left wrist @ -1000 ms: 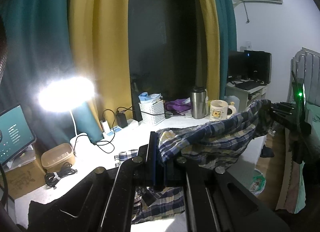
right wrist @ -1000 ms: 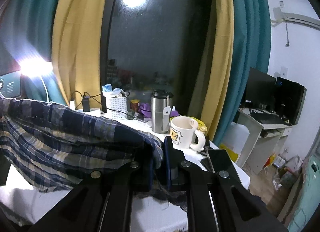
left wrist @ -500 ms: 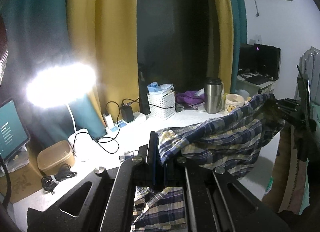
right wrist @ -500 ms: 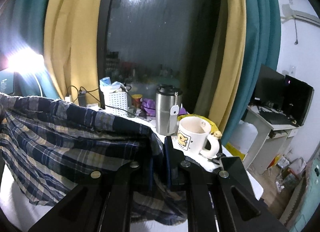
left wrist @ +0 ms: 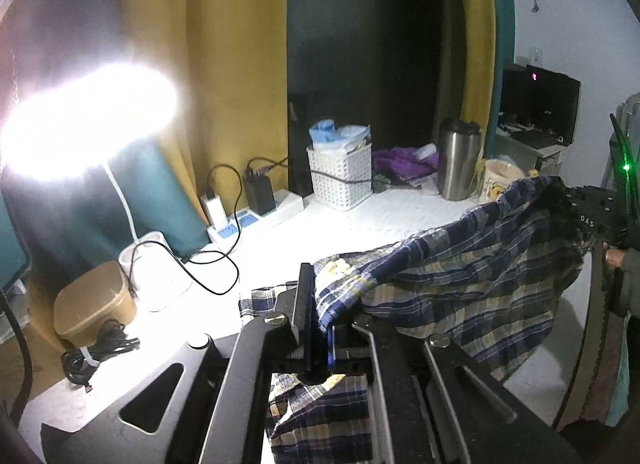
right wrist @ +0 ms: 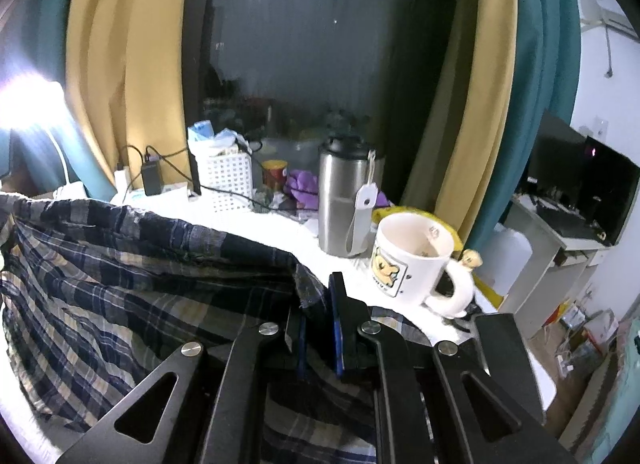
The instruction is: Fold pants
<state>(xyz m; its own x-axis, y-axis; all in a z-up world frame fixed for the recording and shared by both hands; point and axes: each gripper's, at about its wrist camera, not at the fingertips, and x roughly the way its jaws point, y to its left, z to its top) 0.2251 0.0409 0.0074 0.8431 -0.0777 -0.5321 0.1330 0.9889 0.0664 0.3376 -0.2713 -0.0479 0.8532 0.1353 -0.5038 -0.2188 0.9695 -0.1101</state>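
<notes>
The blue and cream plaid pants (left wrist: 460, 276) hang stretched between my two grippers over the white table (left wrist: 360, 219). My left gripper (left wrist: 318, 328) is shut on one end of the top edge. My right gripper (right wrist: 318, 328) is shut on the other end, and it also shows at the right of the left wrist view (left wrist: 576, 207). In the right wrist view the pants (right wrist: 120, 284) spread to the left as a hanging sheet. A lower part of the cloth lies on the table under my left gripper.
A steel tumbler (right wrist: 344, 199), a white mug (right wrist: 412, 260), a white basket (left wrist: 340, 175), a power strip with chargers (left wrist: 256, 211), a bright lamp (left wrist: 88, 119), a tan box (left wrist: 94, 300) and coiled cable stand along the table's back and left. Curtains hang behind.
Both grippers have moved forward toward the back of the table with the pants; mug and tumbler look nearer. The cloth hangs lower and more spread.
</notes>
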